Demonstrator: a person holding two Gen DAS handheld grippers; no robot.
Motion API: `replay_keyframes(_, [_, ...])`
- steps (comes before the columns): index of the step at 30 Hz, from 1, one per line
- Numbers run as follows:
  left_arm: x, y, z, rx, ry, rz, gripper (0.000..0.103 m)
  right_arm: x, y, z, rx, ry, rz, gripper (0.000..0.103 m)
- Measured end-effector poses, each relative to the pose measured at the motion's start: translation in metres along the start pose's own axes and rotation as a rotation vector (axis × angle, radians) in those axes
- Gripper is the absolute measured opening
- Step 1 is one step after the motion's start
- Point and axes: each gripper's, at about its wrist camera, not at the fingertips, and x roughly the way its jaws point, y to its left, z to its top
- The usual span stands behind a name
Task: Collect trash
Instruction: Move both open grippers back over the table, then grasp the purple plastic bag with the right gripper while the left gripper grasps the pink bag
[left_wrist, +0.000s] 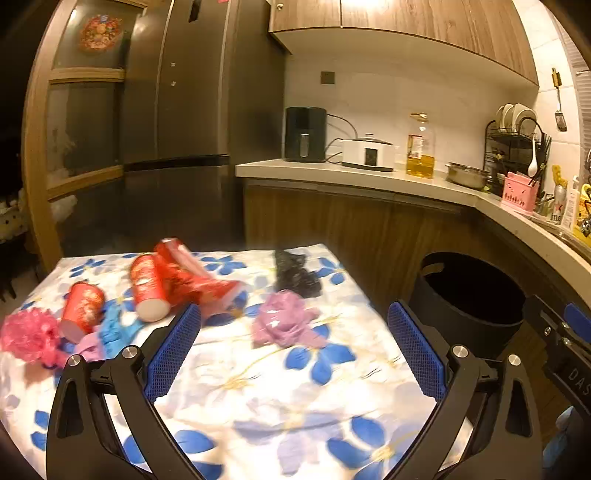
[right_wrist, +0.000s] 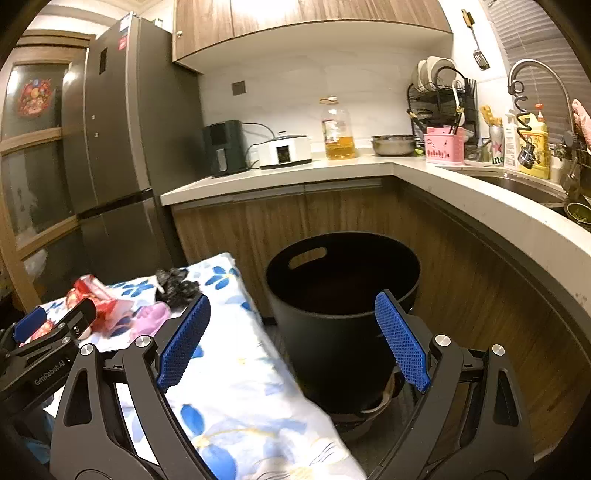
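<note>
Trash lies on the flower-print table (left_wrist: 258, 387): two red cans (left_wrist: 147, 288) (left_wrist: 82, 308), a red wrapper (left_wrist: 195, 273), a crumpled pink bag (left_wrist: 284, 321), a black crumpled bag (left_wrist: 295, 273), a pink pom-pom (left_wrist: 29, 336) and blue scraps (left_wrist: 114, 332). A black bin (left_wrist: 469, 302) stands on the floor right of the table; it also shows in the right wrist view (right_wrist: 343, 306). My left gripper (left_wrist: 295, 325) is open and empty above the table, near the pink bag. My right gripper (right_wrist: 291, 325) is open and empty, in front of the bin's near side.
The kitchen counter (right_wrist: 369, 170) runs behind and right of the bin, holding an air fryer (right_wrist: 223, 147), cooker, oil bottle (right_wrist: 338, 129), metal bowl, dish rack and sink (right_wrist: 517, 184). A fridge (left_wrist: 184, 110) stands behind the table. The left gripper's body (right_wrist: 44, 347) shows at left.
</note>
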Motion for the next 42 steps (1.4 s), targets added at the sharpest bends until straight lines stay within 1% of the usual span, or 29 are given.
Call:
replay_keyframes(3, [-0.009, 0.015, -0.005, -0.014, 0.005, 0.012, 0.097, -0.009, 0.011, -0.006, -0.002, 0.003, 0.017, 0.089])
replay_keyframes(11, [-0.029, 0.053, -0.019, -0.041, 0.000, 0.072, 0.097, -0.020, 0.040, -0.016, -0.022, -0.003, 0.050, 0.089])
replay_keyframes(19, [-0.039, 0.093, -0.030, -0.061, 0.000, 0.156, 0.097, -0.017, 0.075, -0.033, -0.049, 0.009, 0.089, 0.089])
replay_keyframes(24, [-0.039, 0.117, -0.036, -0.096, 0.010, 0.186, 0.097, -0.010, 0.097, -0.044, -0.078, 0.020, 0.121, 0.089])
replay_keyframes(31, [-0.032, 0.138, -0.043, -0.122, 0.023, 0.219, 0.097, 0.008, 0.128, -0.056, -0.115, 0.029, 0.163, 0.089])
replay_keyframes(36, [-0.026, 0.147, -0.046, -0.135, 0.028, 0.234, 0.097, 0.028, 0.148, -0.058, -0.146, 0.016, 0.186, 0.089])
replay_keyframes(42, [-0.020, 0.157, -0.045, -0.149, 0.024, 0.253, 0.097, 0.073, 0.170, -0.053, -0.173, 0.028, 0.183, 0.089])
